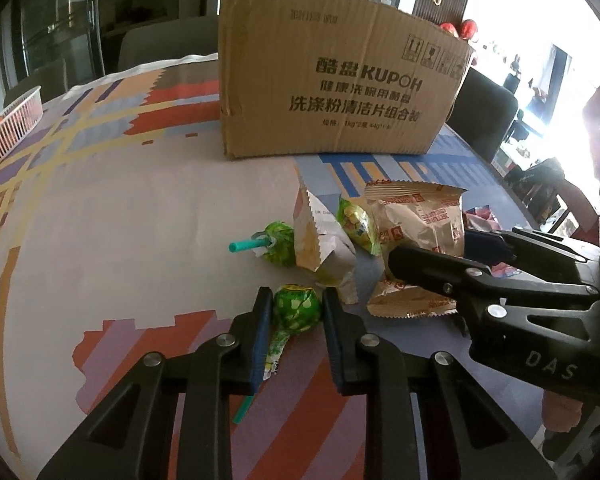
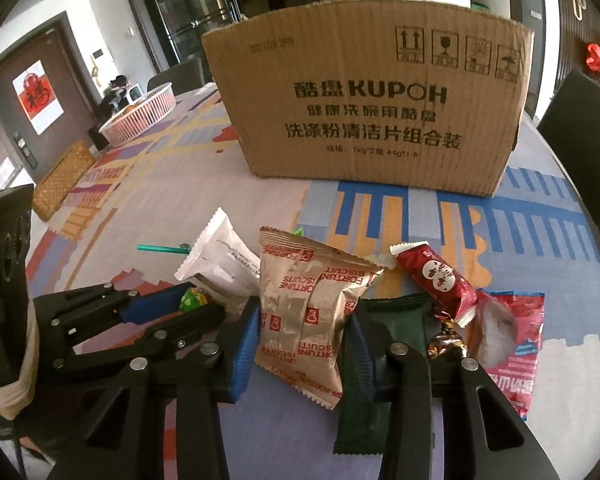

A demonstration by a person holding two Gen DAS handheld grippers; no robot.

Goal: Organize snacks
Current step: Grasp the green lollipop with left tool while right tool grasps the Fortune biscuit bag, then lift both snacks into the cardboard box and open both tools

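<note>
At the far left of the table, a white slatted basket (image 2: 140, 118) was seen, well apart from the snacks. Nearer, a green lollipop (image 1: 297, 307) lay on the patterned tablecloth (image 1: 120, 220) with its wrapped head between the pads of the left gripper (image 1: 296, 312), which was drawn in almost fully and pressed against the head on both sides. The head was judged small, hard and round, so a hold across its widest part was thought safest; the thin stick would likely swivel if taken alone. A second lollipop (image 1: 274, 243) and a pale paper packet (image 1: 320, 240) lay just beyond.

To the right, a gold biscuit packet (image 2: 308, 312) was bracketed by the right gripper (image 2: 302, 344), whose jaws were partly closed with both pads touching the crinkled foil. The packet was judged light, puffy, slippery and crushable, best held gently across its middle. A dark green packet (image 2: 396, 328), a red packet (image 2: 436, 280) and a pink packet (image 2: 516, 336) lay further right. The cardboard box (image 2: 364, 112) stood at the far side, taken to be the likely destination
</note>
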